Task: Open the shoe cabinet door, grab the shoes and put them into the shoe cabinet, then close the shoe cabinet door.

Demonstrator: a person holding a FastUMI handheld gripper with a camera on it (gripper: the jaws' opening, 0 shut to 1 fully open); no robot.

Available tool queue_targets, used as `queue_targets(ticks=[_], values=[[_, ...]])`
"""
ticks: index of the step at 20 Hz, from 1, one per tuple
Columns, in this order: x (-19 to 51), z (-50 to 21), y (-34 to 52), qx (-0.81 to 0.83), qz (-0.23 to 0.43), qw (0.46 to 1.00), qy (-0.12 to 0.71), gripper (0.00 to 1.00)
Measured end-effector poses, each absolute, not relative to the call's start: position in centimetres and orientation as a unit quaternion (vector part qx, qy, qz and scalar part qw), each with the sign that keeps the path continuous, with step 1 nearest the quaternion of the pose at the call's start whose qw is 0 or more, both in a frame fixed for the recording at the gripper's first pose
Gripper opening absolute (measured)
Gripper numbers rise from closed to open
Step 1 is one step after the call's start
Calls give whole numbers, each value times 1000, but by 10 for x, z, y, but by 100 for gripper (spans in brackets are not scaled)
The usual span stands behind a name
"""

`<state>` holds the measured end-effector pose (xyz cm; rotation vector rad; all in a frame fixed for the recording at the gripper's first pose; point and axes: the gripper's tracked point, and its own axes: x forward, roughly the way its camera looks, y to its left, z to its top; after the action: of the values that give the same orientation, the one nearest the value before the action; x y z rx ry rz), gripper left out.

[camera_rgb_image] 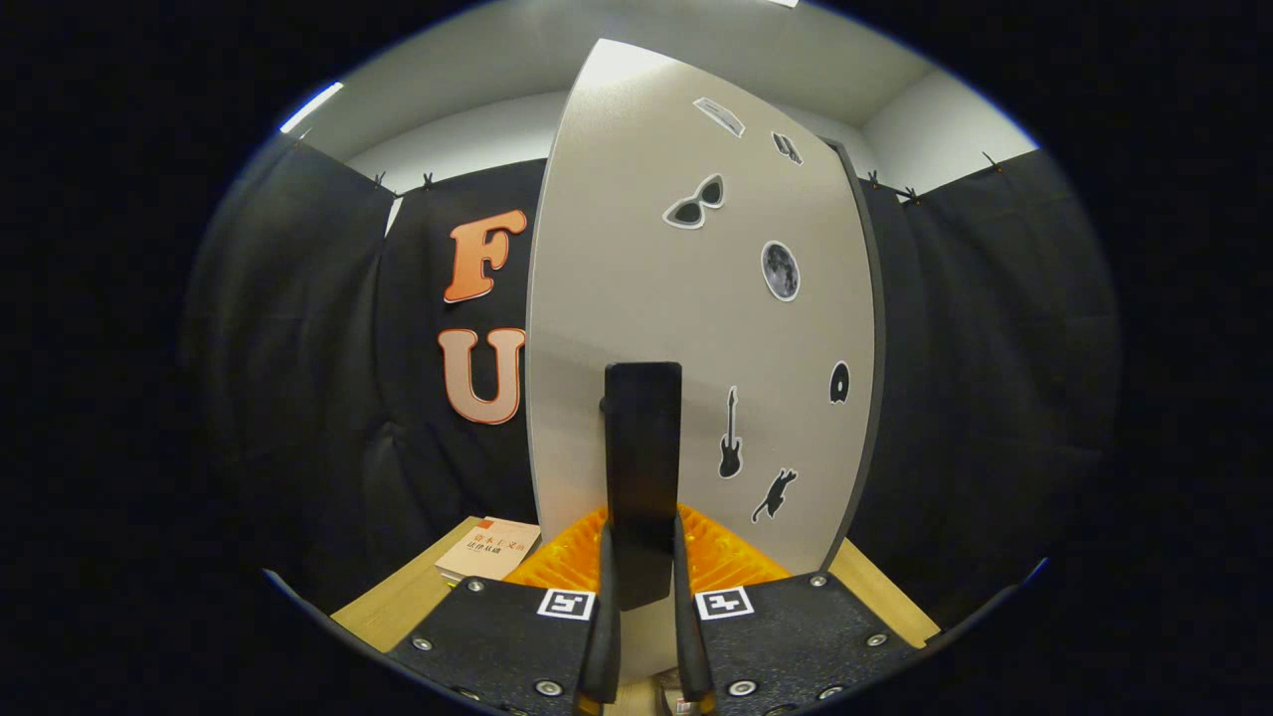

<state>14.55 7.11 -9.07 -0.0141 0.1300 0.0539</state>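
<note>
Grey and flat, the shoe cabinet door [696,328] stands upright straight ahead of me, stickers scattered over its face. My gripper [643,622] is pinching the door's dark handle [643,467], a vertical bar, with a finger pressed on each side. Left of the door's edge I see open room back to the cloth wall. Near the wooden tabletop's [393,607] left edge lies a book [487,549], just beside my fingers.
</note>
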Motion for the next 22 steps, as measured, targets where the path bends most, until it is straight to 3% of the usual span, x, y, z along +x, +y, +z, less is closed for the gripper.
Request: queue_targets(ticks=[12, 22], values=[[74, -87, -30, 15, 79, 996, 48, 22], [51, -84, -88, 16, 69, 996, 44, 22]])
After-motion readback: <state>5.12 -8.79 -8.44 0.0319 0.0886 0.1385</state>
